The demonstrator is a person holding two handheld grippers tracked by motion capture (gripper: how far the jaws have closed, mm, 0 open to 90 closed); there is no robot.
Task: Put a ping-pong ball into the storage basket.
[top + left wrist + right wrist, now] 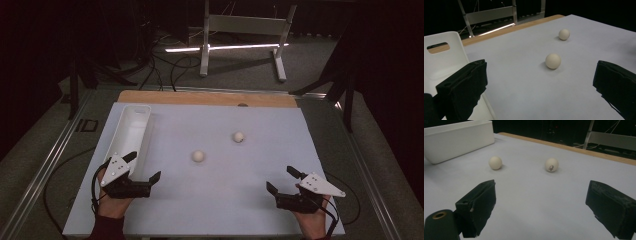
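1. High view: I hold my left hand-held gripper (145, 167) at the lower left of the frame and my right hand-held gripper (282, 181) at the lower right, both low over the bench (225, 210) with their jaws pointing up the frame toward the middle.
2. Both stand with jaws wide apart and nothing between them; the left gripper view and the right gripper view each show bare bench between the black jaws.
3. The nearer ball (198, 156) sits at the centre of the frame, the farther ball (238, 136) just up and right of it. They lie near each other but apart, and both are well clear of my jaws.
4. The white bin (131, 131) runs along the left edge of the bench, its near end just beside my left hand-held gripper. I judge it is placed there as the drop spot, so that hand has the shortest carry.
5. My hands seem set wide on either side so that each has an open line to a ball.
6. In the right gripper view the farther ball (551, 164) bears a small dark print, too small to read; the nearer ball (495, 162) looks plain there.
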